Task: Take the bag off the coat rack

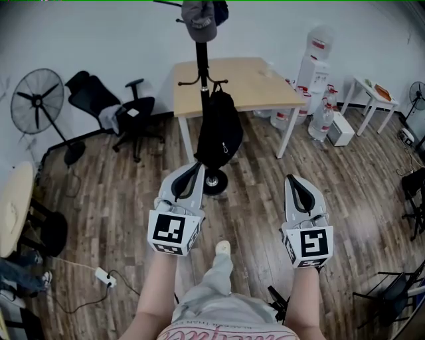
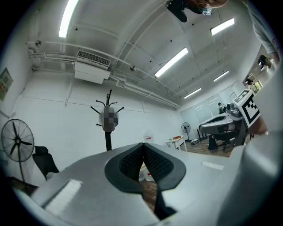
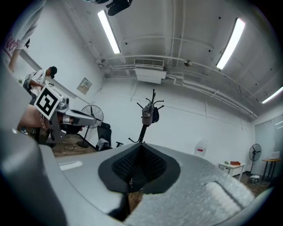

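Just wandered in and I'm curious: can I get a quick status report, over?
Left hand-held gripper shut, empty; right hand-held gripper the same. Black bag hangs on coat rack, not yet gripped. Nothing between grippers and bag.

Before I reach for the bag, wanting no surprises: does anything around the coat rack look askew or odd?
Nothing stands out. The coat rack stands upright, the black bag hangs from it, a cap on top. A power strip trails its cable on the floor, well left.

Black bag (image 1: 218, 131), brown wood-grain floor (image 1: 109, 212)
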Available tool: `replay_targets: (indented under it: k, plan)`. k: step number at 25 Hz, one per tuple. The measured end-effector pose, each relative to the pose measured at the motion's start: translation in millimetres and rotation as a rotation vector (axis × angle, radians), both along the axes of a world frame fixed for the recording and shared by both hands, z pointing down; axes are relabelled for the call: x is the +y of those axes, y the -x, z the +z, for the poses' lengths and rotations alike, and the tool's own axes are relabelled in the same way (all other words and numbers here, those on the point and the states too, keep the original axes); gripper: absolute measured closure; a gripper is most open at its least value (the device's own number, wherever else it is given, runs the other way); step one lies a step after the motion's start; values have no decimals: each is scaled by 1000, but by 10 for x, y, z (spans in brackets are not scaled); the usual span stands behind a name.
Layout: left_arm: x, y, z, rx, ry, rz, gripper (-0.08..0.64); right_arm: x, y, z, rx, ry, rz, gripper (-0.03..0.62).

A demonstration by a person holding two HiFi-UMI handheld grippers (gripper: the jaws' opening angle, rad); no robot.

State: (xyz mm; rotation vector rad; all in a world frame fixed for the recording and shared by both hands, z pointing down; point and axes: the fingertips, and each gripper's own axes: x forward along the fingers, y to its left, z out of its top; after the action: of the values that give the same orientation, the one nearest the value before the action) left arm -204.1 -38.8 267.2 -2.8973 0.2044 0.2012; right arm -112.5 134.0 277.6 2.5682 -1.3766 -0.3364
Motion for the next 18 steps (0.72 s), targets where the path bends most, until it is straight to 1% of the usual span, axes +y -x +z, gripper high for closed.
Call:
replay_targets:
  k: [3, 5, 9, 13, 18]
  plan:
    - [-124, -176, 30, 3, 18, -4, 543, -79, -165, -3, -25, -38, -11, 591]
    - [-210, -328, 67, 1, 27, -4, 543, -143, -312, 17, -36, -45, -8, 591]
    - [-396, -671, 105, 5, 43, -7, 543, -321, -607, 69, -50, -40, -21, 591]
    - [-596, -1033, 155, 9, 64, -18, 543, -502, -960, 133, -51, -14, -25, 591]
    - [-851, -1512, 98, 22, 112, -6, 543, -768, -1471, 94, -66, -17, -29, 591]
